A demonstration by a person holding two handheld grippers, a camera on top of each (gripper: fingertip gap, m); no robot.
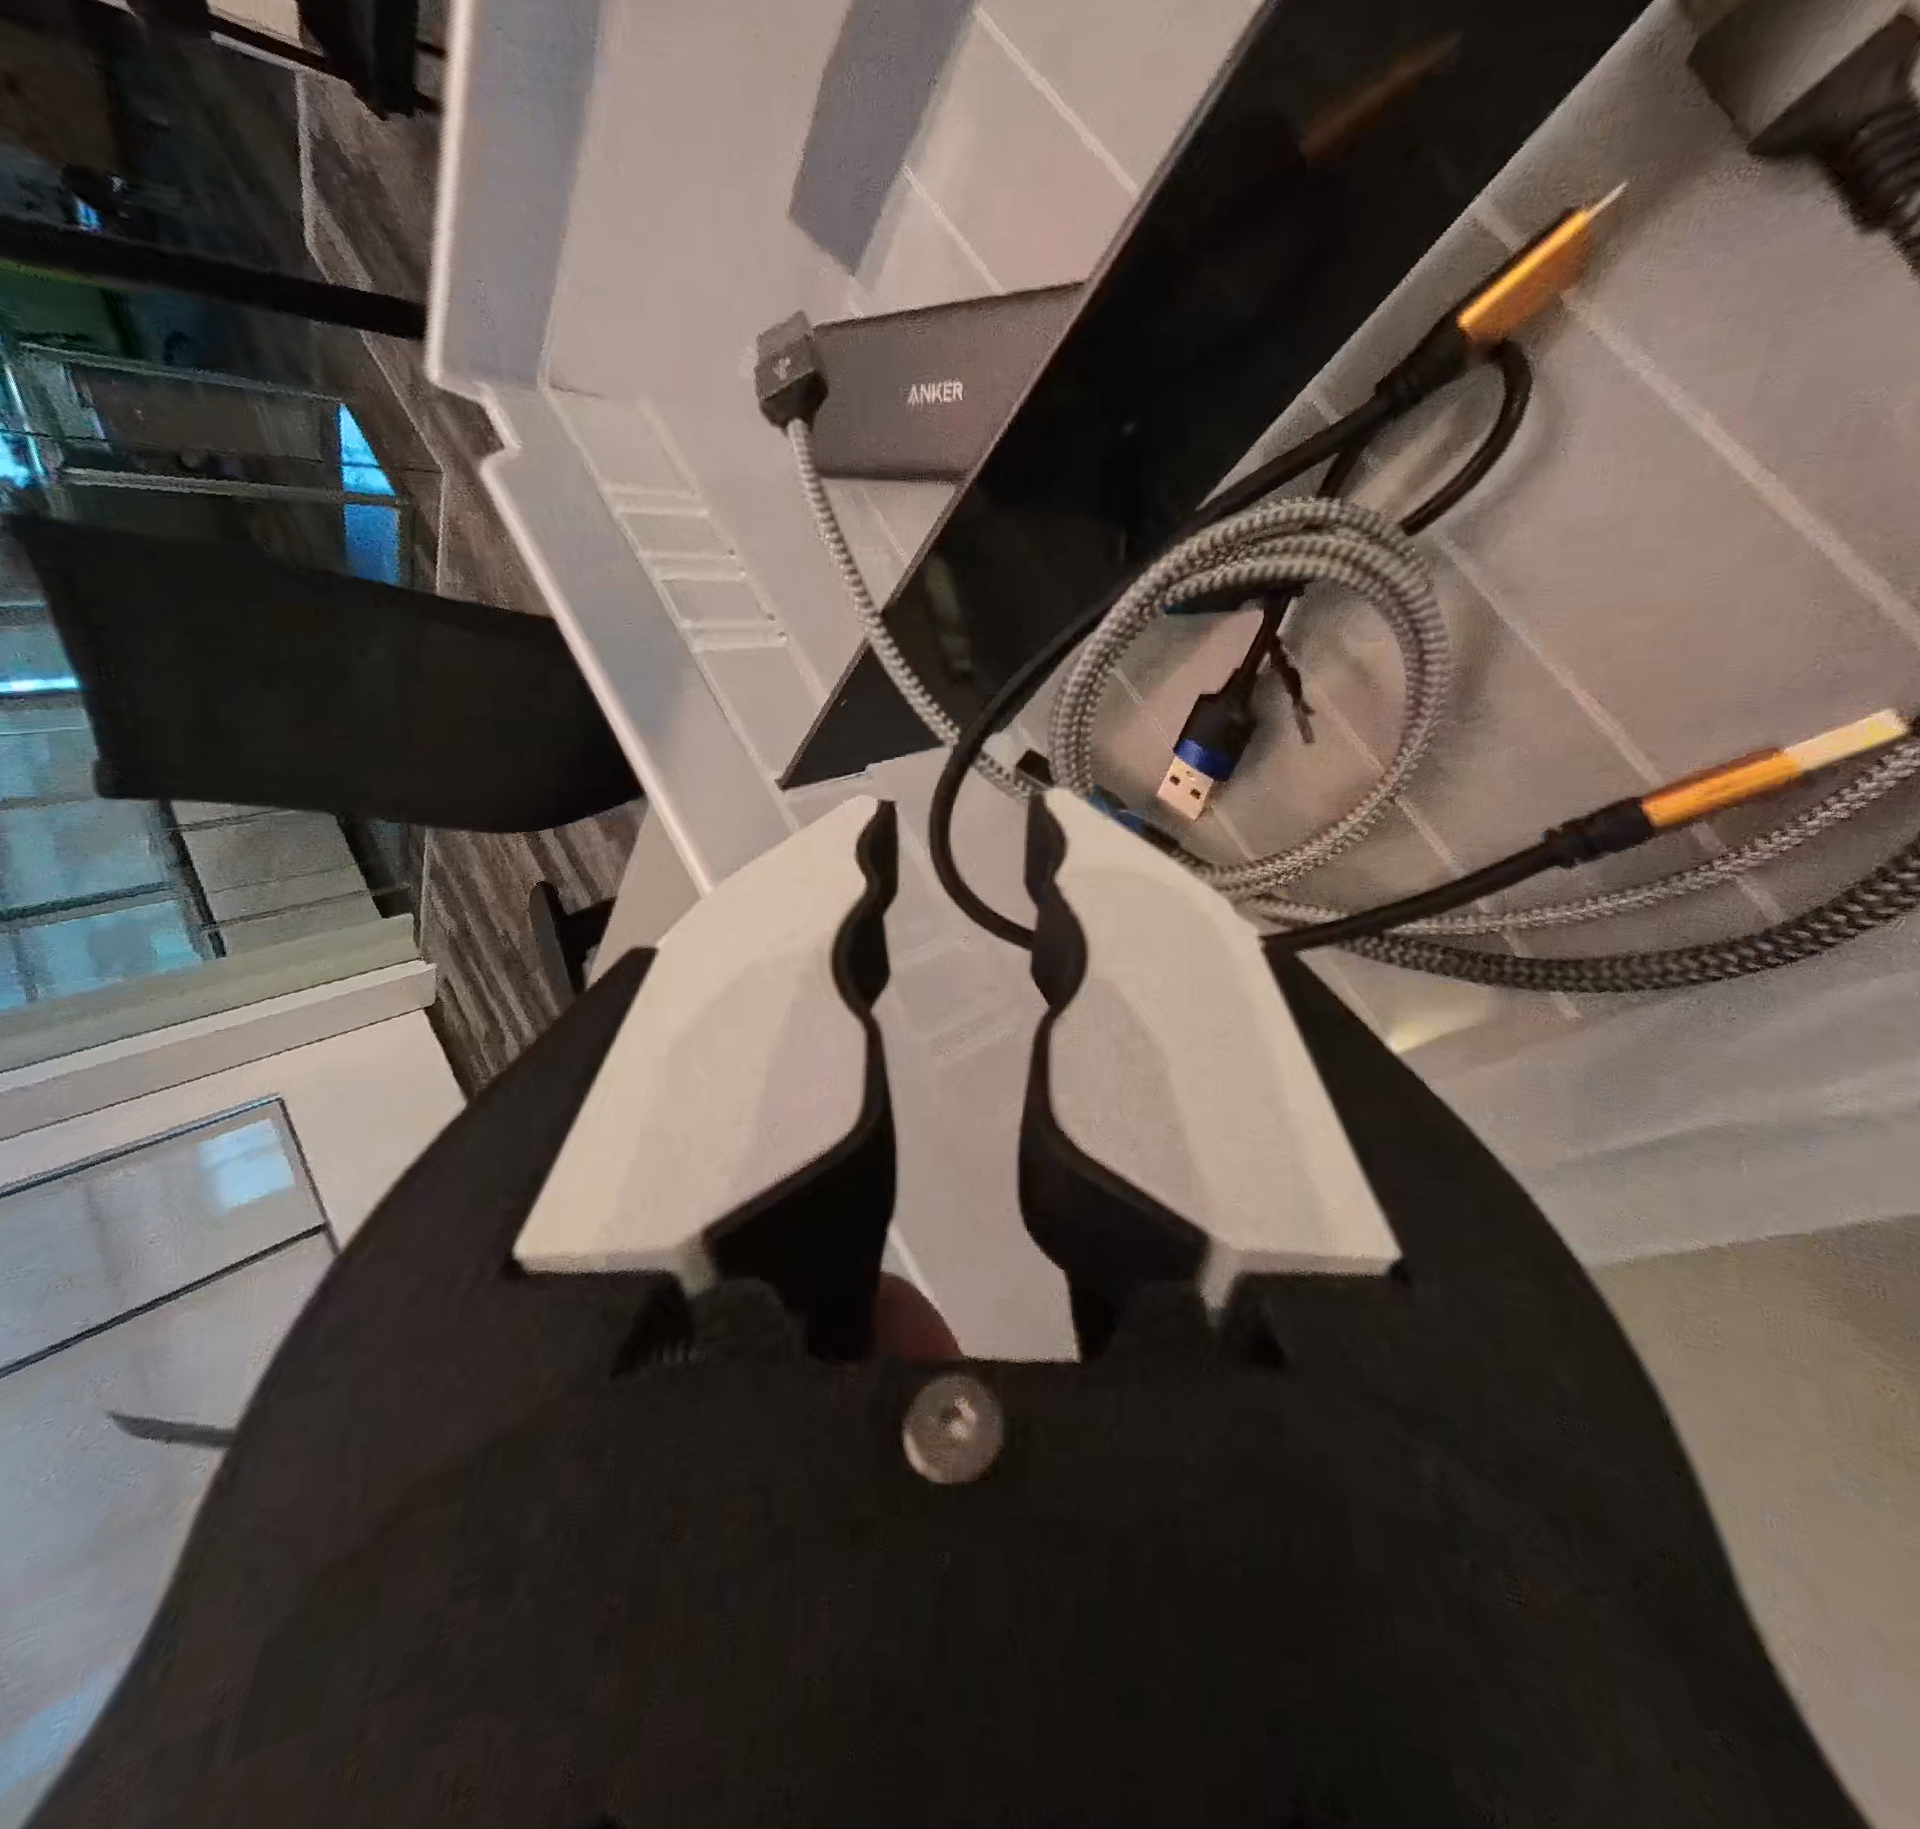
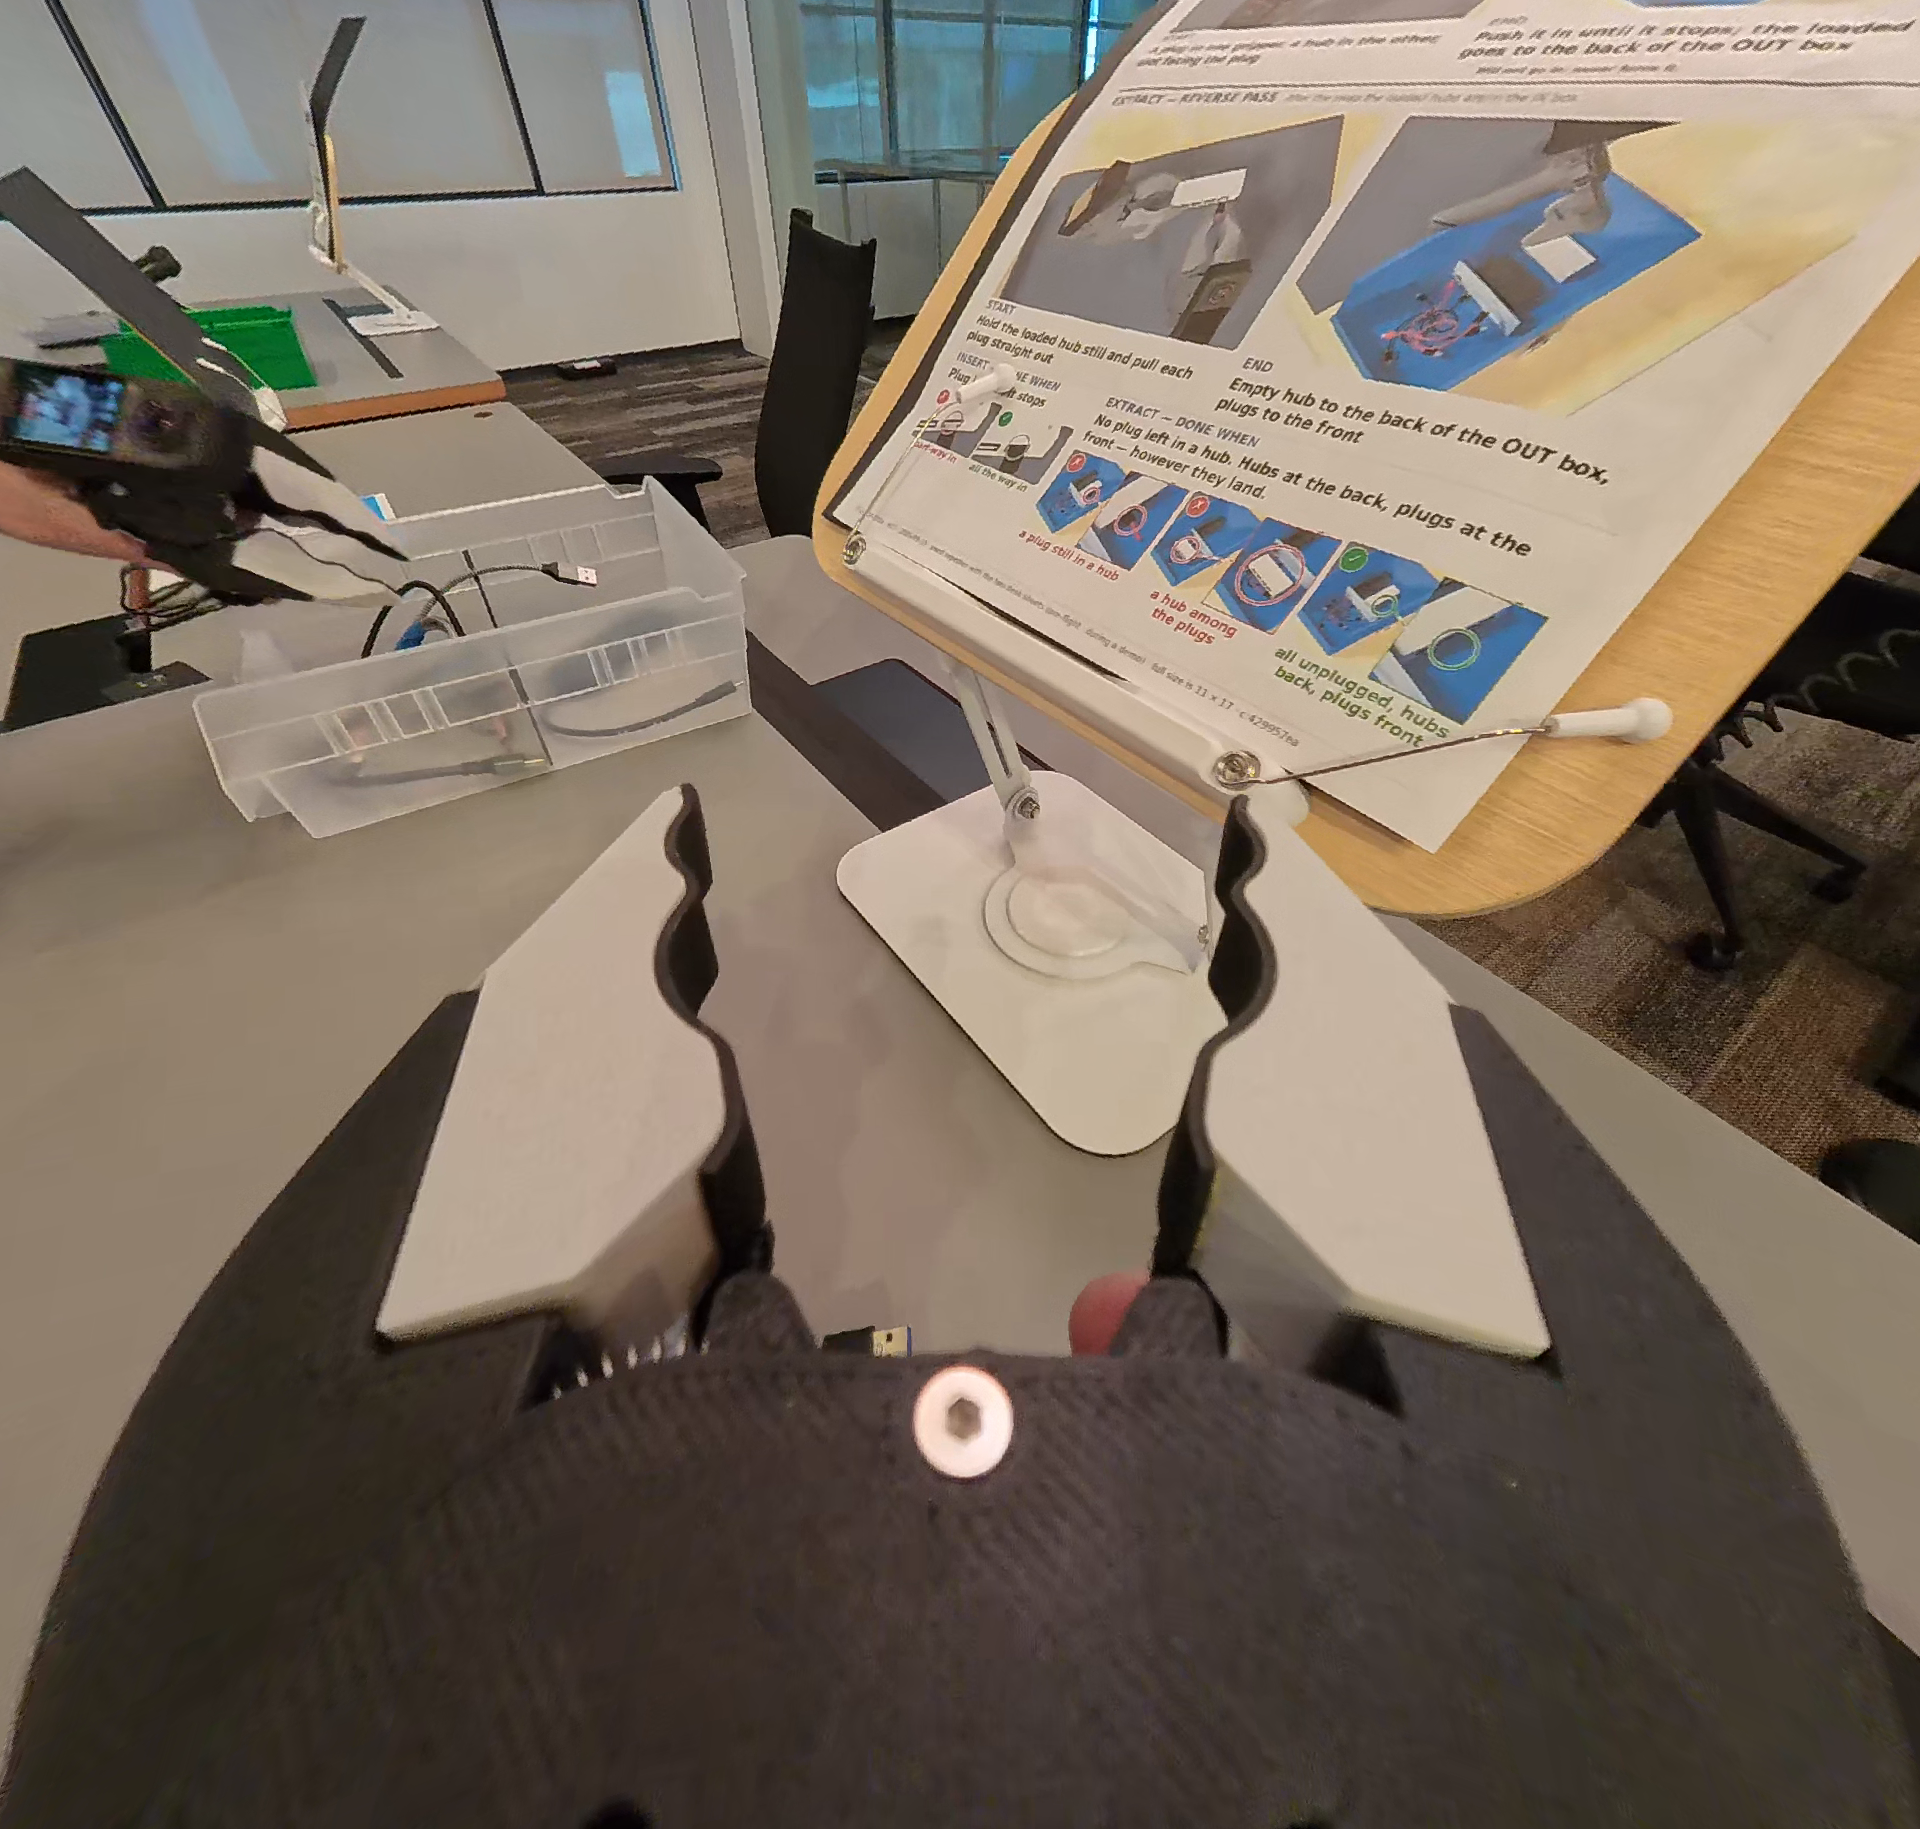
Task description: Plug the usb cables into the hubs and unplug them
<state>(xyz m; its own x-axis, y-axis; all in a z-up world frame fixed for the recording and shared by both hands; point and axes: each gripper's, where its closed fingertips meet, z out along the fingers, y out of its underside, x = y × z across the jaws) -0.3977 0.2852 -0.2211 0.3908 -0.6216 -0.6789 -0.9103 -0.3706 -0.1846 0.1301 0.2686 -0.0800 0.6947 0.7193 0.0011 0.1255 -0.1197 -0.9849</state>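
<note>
My left gripper (image 1: 961,823) hangs over a clear plastic bin (image 1: 488,221) with its jaws narrowly apart. A thin black cable (image 1: 951,792) runs through the gap without being pinched. Past the fingertips lie a coil of grey braided cable (image 1: 1257,553), a blue-collared USB plug (image 1: 1195,777) and two gold-collared plugs (image 1: 1527,273) (image 1: 1725,792). A dark grey hub (image 1: 904,397) lies behind a black divider (image 1: 1195,325). My right gripper (image 2: 961,823) is wide open and empty above the grey table (image 2: 312,948). The left gripper also shows in the right wrist view (image 2: 343,553), over the bin (image 2: 623,626).
A tilted wooden document stand (image 2: 1299,844) with a printed instruction sheet (image 2: 1351,377) stands on a white base (image 2: 1039,958) right ahead of the right gripper. Black office chairs (image 2: 821,345) stand beyond the table. A green bin (image 2: 239,345) sits on a far desk. The tips of one gripper are about 55 centimetres away from the tips of the other.
</note>
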